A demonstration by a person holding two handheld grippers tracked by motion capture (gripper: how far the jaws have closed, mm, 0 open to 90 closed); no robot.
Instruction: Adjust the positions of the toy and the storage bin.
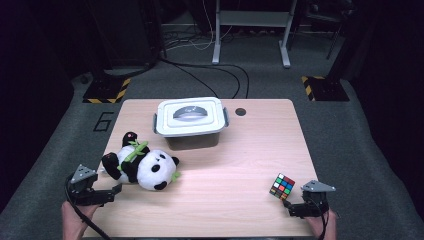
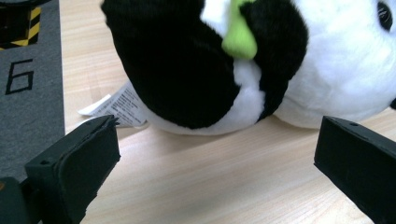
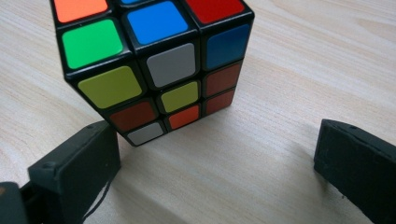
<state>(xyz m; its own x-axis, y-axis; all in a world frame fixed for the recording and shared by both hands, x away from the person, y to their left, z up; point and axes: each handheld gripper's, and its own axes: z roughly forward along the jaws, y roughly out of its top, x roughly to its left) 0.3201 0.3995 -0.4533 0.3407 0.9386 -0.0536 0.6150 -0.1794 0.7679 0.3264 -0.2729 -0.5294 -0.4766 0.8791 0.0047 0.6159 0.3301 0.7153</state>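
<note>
Just ahead of the gaping right claw (image 3: pixel 217 163), the cube (image 3: pixel 154 60).

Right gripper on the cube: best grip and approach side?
Grip the puzzle cube across two opposite flat faces at mid-height, coming in low from the person's side. The right gripper sits just short of it with jaws spread wider than the cube. In the right gripper view a vertical edge faces the jaws, so probably twist the gripper first to square up, or the cube may spin.
</note>
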